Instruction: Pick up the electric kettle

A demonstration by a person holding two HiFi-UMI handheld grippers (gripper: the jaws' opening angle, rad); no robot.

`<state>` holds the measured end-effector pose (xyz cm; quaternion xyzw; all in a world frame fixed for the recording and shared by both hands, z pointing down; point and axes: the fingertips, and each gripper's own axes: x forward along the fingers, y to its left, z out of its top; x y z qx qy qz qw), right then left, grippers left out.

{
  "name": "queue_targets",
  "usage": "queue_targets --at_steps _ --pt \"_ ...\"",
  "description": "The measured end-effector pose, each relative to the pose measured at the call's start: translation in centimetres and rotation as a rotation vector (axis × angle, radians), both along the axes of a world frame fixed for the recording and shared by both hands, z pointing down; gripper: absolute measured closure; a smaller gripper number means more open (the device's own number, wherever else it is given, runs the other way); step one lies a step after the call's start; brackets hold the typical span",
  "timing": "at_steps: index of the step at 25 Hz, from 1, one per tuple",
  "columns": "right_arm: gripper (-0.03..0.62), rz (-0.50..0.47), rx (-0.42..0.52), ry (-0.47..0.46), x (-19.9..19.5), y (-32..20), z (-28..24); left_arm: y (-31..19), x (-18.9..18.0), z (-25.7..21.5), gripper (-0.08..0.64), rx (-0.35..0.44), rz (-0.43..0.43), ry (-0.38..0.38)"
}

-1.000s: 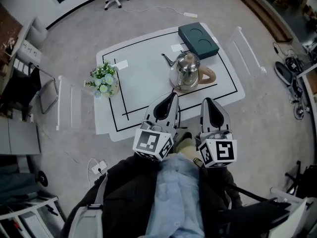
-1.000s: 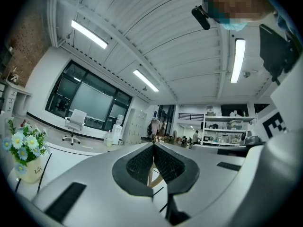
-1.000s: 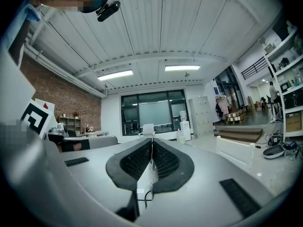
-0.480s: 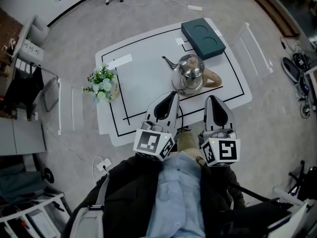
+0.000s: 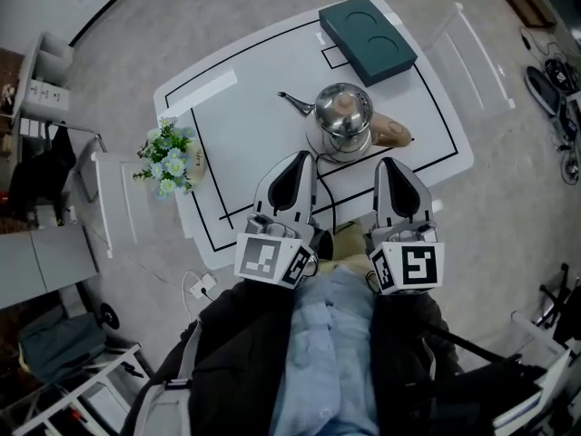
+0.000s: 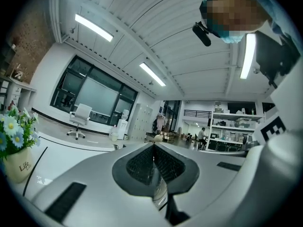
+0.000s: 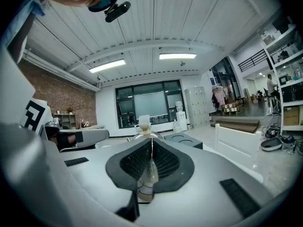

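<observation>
On the white table the flower pot stands at 9 o'clock, well apart from the work. My left gripper has its jaws pressed together, with nothing between them. The electric kettle stands at 12 o'clock, near both tips, with its handle turned to 3 o'clock. My right gripper is closed and empty too. I think the right jaws should open wide first, then close around the handle, not on the round body.
</observation>
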<state>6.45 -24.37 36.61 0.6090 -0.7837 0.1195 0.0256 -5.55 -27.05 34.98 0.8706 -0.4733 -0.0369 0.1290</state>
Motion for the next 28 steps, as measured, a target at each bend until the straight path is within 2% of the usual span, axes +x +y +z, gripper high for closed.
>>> queue_targets --at_steps 10,15,16,17,19,20,28 --pt "0.574 0.055 -0.097 0.024 2.0 -0.9 4.6 -1.8 -0.2 4.7 0.552 -0.066 -0.014 -0.052" --pt "0.572 0.108 -0.136 0.032 3.5 -1.1 6.8 -2.5 -1.2 6.2 0.548 -0.082 -0.039 -0.008" --pt "0.567 0.117 -0.141 0.03 3.7 -1.2 7.1 -2.8 -1.4 6.4 0.504 -0.08 -0.053 0.008" --pt "0.523 0.122 -0.146 0.027 3.9 -1.3 7.4 -3.0 -1.6 6.5 0.437 -0.081 -0.065 0.025" --pt "0.385 0.129 -0.151 0.022 4.0 -1.4 7.8 -3.3 -1.8 6.7 0.339 -0.087 -0.078 0.05" --pt "0.364 0.137 -0.149 0.023 4.1 -1.4 7.7 -3.4 -1.9 6.7 0.317 -0.088 -0.078 0.059" --pt "0.348 0.183 -0.138 0.057 5.4 -1.8 7.8 -3.9 -2.4 7.1 0.302 -0.094 -0.083 0.098"
